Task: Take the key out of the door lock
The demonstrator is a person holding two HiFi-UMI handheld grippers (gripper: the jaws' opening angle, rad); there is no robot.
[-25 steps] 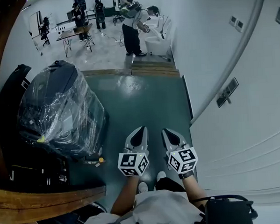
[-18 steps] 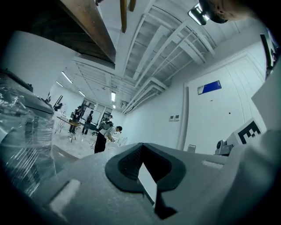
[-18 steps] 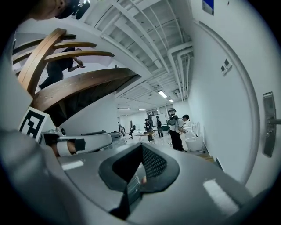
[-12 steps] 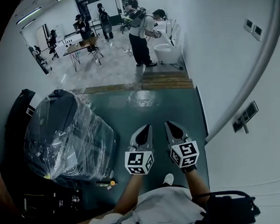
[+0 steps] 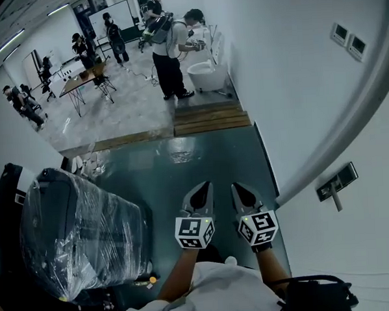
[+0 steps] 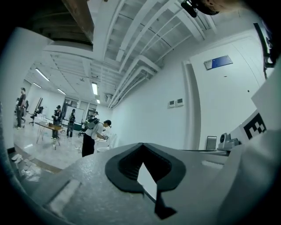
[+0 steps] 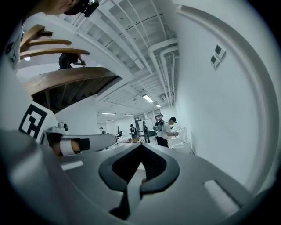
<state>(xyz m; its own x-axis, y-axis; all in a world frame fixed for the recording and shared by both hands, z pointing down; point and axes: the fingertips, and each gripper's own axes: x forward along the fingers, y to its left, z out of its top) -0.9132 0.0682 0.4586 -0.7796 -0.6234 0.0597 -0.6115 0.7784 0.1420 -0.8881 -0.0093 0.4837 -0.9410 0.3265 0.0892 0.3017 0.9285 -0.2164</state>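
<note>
No key or lock shows clearly in any view. On the white surface at the right, a grey plate with a small lever (image 5: 336, 182) sits beside a curved frame edge; I cannot tell whether a key is in it. My left gripper (image 5: 201, 189) and right gripper (image 5: 243, 188) are held side by side, low over the dark green floor (image 5: 182, 165), left of that plate and apart from it. Both are shut with nothing between the jaws. In the left gripper view the left gripper (image 6: 142, 147) points along the room, past a white door with a blue sign (image 6: 218, 62). The right gripper (image 7: 140, 147) faces the same way.
A dark bulky object wrapped in clear plastic (image 5: 75, 229) stands at the left. A wooden step (image 5: 209, 118) crosses the floor ahead. Beyond it a person (image 5: 166, 49) bends over a white basin (image 5: 206, 73), and others stand by a table (image 5: 80, 79). Wall switches (image 5: 344, 38) are at the right.
The head view has swung: the brown wooden rail at the left has gone out of view and the grey wall plate sits lower. Both grippers stay shut, side by side.
</note>
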